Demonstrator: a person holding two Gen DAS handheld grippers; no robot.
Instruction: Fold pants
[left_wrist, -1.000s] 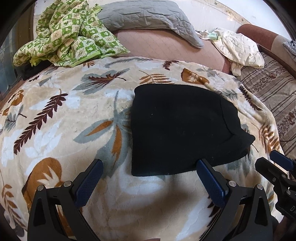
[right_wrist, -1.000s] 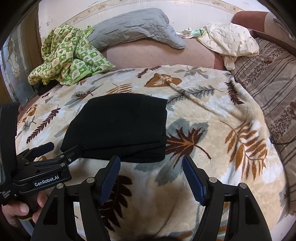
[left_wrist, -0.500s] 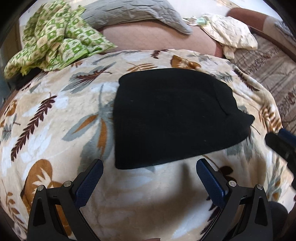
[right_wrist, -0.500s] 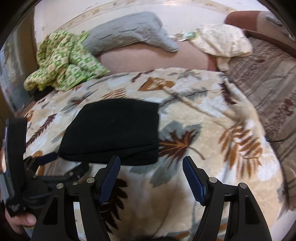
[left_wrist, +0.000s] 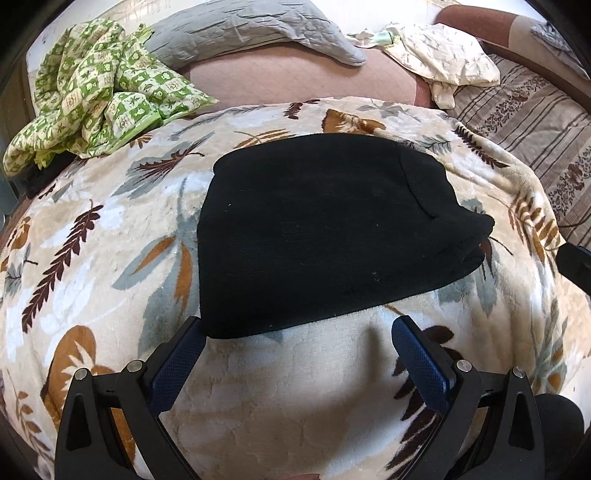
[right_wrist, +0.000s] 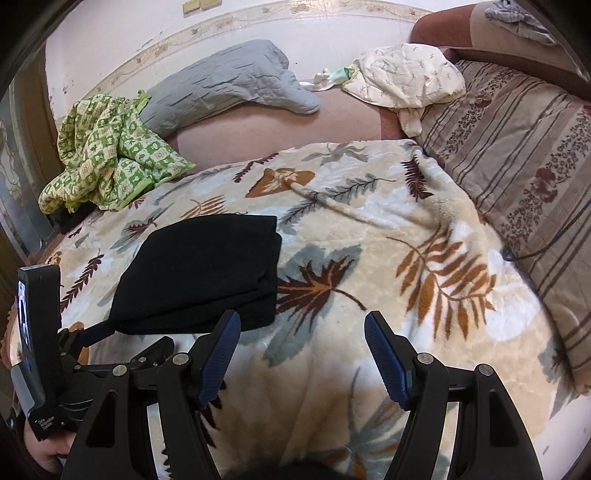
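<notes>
Leftmost, a crumpled green quilt (left_wrist: 99, 96) pushed to the bed's far corner, probably to keep the working patch free. Beside it a grey pillow (left_wrist: 255, 33) against the wall. Nearer and lower, the left hand-held gripper (left_wrist: 295, 354), fingers spread wide with nothing between them, pointing steeply down at the leaf blanket (left_wrist: 92, 258), its left fingertip just at the near left corner of the pants (left_wrist: 314, 236). Pants black, lying flat mid-blanket as a compact stacked rectangle, layered edges showing on the right side; judged folded already, or all but finished, hence no grip on them. Placed centrally, likely so both tools reach either edge. Further right, the right hand-held gripper (right_wrist: 303, 354), likewise spread and empty, hovering over bare blanket just right of the pants' near corner, apart from the cloth. Cannot tell whether another fold is meant; if so, near edge the obvious place to pinch. Beyond, a cream cloth (right_wrist: 406, 74) bunched at the back, and a striped cushion (right_wrist: 517, 166) along the far right.
</notes>
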